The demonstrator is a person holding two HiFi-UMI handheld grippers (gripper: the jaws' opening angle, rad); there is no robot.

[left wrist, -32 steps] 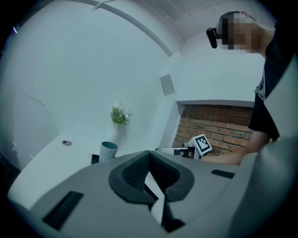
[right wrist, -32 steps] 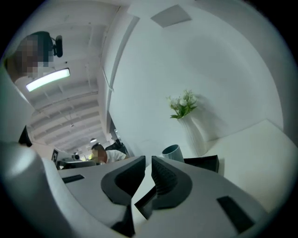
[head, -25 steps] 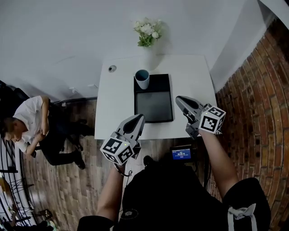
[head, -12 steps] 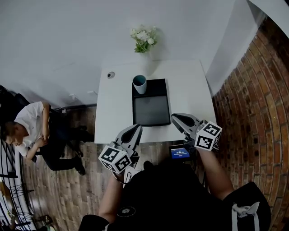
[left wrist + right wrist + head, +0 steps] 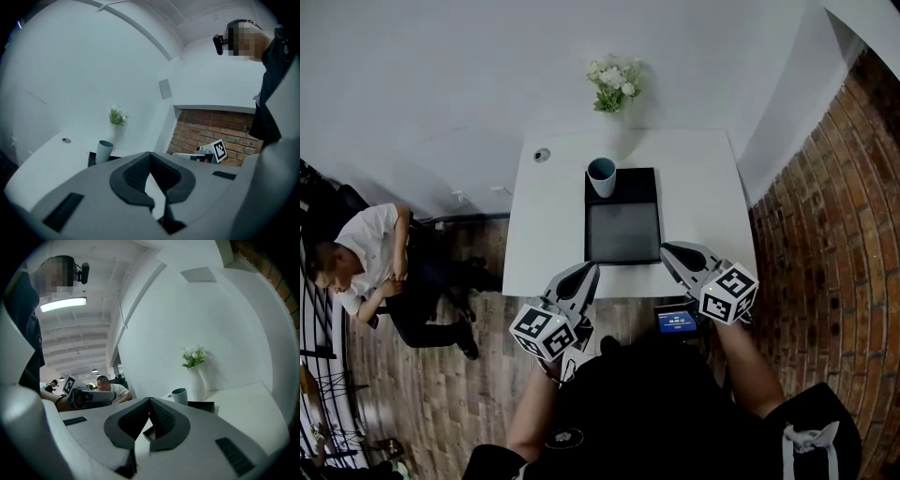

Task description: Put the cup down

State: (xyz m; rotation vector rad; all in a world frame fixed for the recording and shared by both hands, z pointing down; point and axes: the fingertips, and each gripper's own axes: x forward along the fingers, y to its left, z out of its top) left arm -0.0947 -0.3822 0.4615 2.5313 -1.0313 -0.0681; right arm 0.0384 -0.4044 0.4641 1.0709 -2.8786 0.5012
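White table point(image 5: 553, 225) against a plain wall bears a black tray point(image 5: 623, 234). The teal cup point(image 5: 601, 175) stands upright at its far left corner, ungripped. The left gripper point(image 5: 584, 274) and right gripper point(image 5: 667, 251) hover near the table's front edge, jaws closed on nothing, so the put-down looks finished.

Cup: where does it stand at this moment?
In the head view the cup stands upright at the far left corner of the black tray on the white table, just in front of the white flowers.
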